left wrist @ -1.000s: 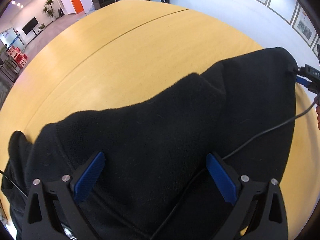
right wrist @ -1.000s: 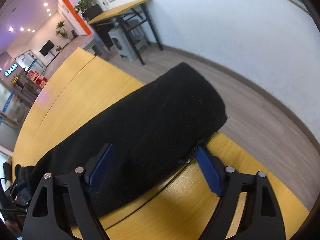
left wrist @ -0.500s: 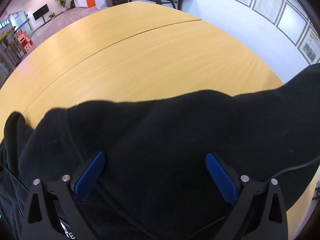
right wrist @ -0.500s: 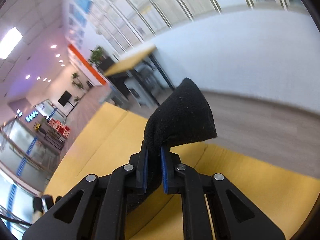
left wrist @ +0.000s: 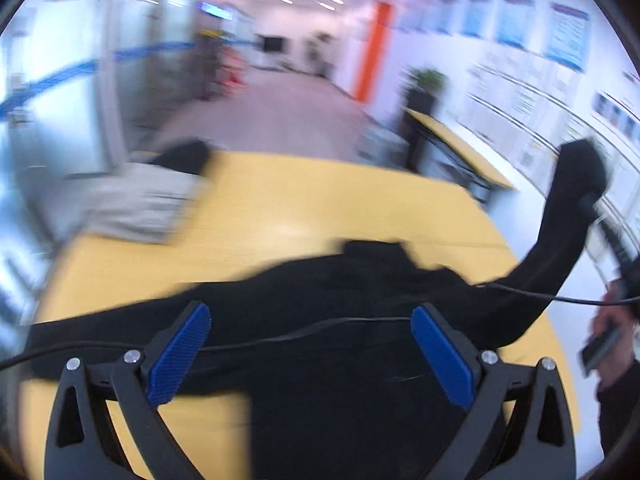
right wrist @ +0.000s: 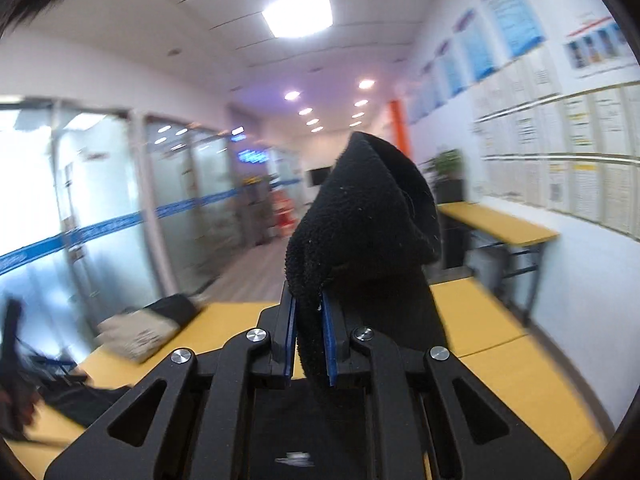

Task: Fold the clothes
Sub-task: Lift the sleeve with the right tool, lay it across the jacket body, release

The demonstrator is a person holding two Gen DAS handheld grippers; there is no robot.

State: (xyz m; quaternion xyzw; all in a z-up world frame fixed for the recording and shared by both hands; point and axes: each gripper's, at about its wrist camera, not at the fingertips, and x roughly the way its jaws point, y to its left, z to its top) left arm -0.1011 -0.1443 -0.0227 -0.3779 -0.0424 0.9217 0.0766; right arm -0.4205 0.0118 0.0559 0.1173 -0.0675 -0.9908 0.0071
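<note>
Black fleece garment point(left wrist: 344, 320) sprawls across the yellow table point(left wrist: 304, 208), one end hoisted high at two o'clock in the left wrist view! Right gripper point(right wrist: 310, 338) is pinched tight on that raised fleece end, blue pads squeezing it at centre frame. Left gripper point(left wrist: 312, 352) hangs over the cloth with jaws spread wide, nothing between them but a thin black cable point(left wrist: 280, 336) crossing below. Folded grey and black clothes point(left wrist: 148, 204) sit blurred at ten o'clock.
</note>
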